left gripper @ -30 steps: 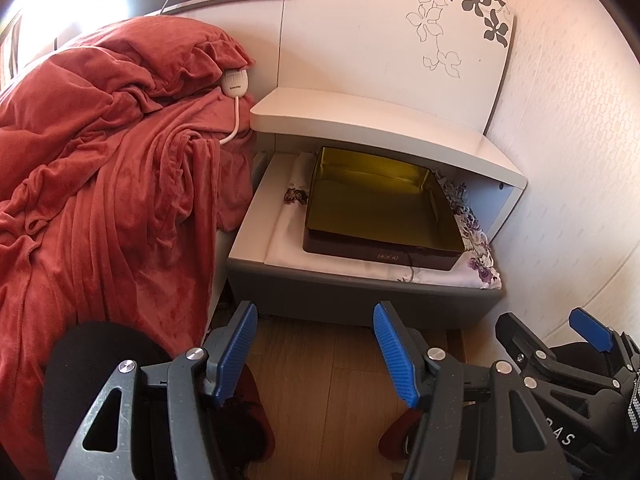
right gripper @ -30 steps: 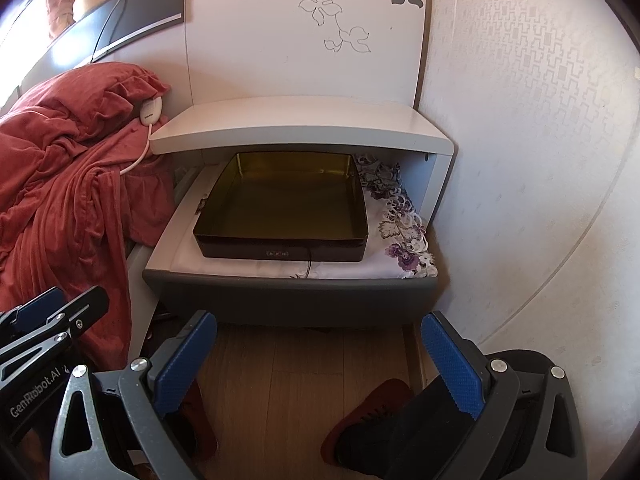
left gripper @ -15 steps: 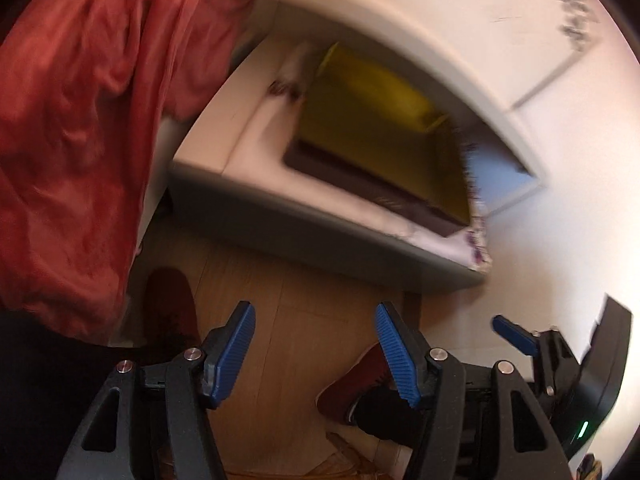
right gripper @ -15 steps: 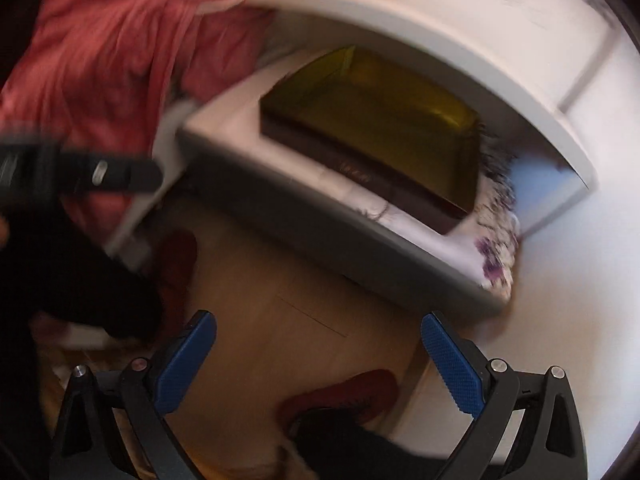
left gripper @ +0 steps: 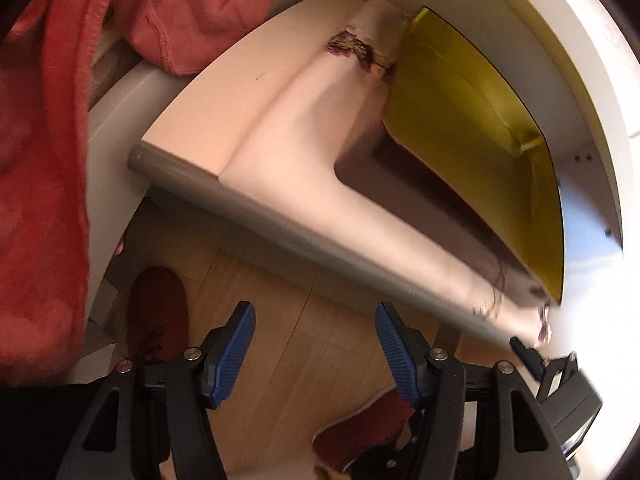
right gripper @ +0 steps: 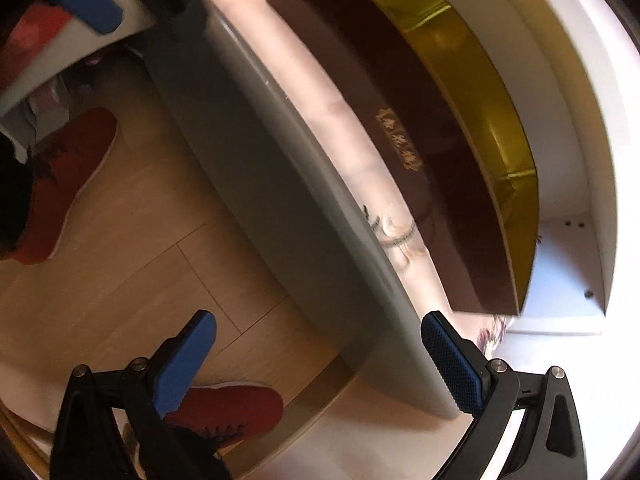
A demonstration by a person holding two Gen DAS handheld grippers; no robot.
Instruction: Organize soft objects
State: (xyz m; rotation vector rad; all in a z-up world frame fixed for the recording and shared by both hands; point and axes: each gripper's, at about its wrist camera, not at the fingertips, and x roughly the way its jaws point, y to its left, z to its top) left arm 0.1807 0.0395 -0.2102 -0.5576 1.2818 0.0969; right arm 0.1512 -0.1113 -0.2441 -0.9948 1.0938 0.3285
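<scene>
Blue-padded left gripper (left gripper: 314, 346) & right gripper (right gripper: 320, 364) both spread wide, holding 0, over wood floor (left gripper: 280, 312) near nightstand (right gripper: 256, 168) w/ gold tray (left gripper: 480, 128).

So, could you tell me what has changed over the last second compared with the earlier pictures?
Both wrist views have rolled and moved in closer to the nightstand. The left gripper and right gripper were open and empty then and are so now; nothing was grasped or released. The box sits on the floral cloth as before, and the red blanket has not moved.
</scene>
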